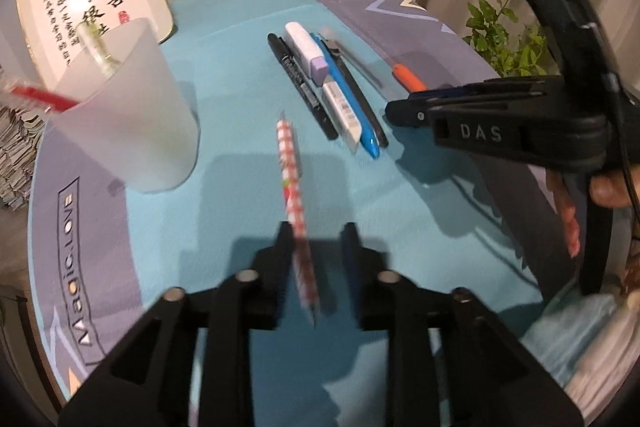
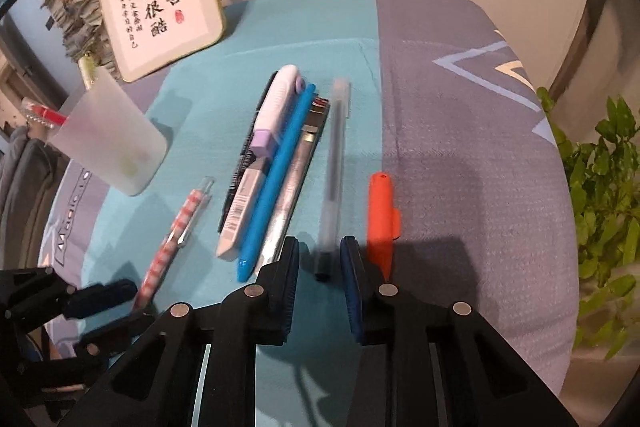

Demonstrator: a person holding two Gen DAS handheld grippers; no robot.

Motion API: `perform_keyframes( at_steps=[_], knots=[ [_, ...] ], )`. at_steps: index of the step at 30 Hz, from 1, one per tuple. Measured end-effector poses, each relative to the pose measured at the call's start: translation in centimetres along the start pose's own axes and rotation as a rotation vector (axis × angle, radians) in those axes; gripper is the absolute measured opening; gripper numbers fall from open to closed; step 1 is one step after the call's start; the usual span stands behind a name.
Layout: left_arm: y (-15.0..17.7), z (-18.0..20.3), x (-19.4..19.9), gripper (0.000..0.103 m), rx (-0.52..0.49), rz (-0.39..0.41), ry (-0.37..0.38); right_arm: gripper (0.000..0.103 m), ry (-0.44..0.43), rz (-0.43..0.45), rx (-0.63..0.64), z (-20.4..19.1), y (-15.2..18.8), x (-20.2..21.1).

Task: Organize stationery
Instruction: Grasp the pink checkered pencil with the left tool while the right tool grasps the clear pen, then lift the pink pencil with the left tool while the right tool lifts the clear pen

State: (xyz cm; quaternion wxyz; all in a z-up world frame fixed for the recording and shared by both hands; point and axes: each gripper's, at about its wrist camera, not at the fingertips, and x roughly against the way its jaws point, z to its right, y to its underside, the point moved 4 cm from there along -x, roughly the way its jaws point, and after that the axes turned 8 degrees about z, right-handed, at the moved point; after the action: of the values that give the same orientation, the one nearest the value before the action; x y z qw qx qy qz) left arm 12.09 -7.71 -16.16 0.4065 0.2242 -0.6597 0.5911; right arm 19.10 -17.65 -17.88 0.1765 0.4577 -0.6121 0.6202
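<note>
Early going, I judge: frosted cup at 10 o'clock on the table holds a red pen and one clear item; the rest is still out. My left hand-held gripper stands spread, the checked pen between its fingers but not pinched (blurred). My right hand-held gripper straddles the clear pen, pads apart. Left lying: about seven, counting the orange pen and the blue pen in the 12 o'clock row.

Bright indoor light, soft shadows, motion blur, fisheye edges
</note>
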Motion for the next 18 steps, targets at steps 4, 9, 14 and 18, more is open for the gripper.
perform_keyframes(
  at_steps=[4, 9, 14, 18],
  knots=[
    [-1.1, 0.3, -1.0, 0.03, -0.003, 0.004, -0.006, 0.024, -0.006, -0.001, 0.011, -0.1, -0.5, -0.4],
    [-1.6, -0.3, -2.2, 0.026, 0.023, -0.009, -0.018, 0.011, -0.012, -0.019, 0.005, 0.2, -0.4, -0.2],
    [-0.4, -0.9, -1.1, 0.008, 0.04, -0.026, 0.004, 0.011, -0.065, -0.078, 0.048, 0.3, 2.8, 2.4],
    [2.4, -0.8, 1.1, 0.008, -0.002, -0.048, 0.022, 0.01, -0.087, -0.127, 0.098, 0.6, 6.2, 5.2]
  ],
)
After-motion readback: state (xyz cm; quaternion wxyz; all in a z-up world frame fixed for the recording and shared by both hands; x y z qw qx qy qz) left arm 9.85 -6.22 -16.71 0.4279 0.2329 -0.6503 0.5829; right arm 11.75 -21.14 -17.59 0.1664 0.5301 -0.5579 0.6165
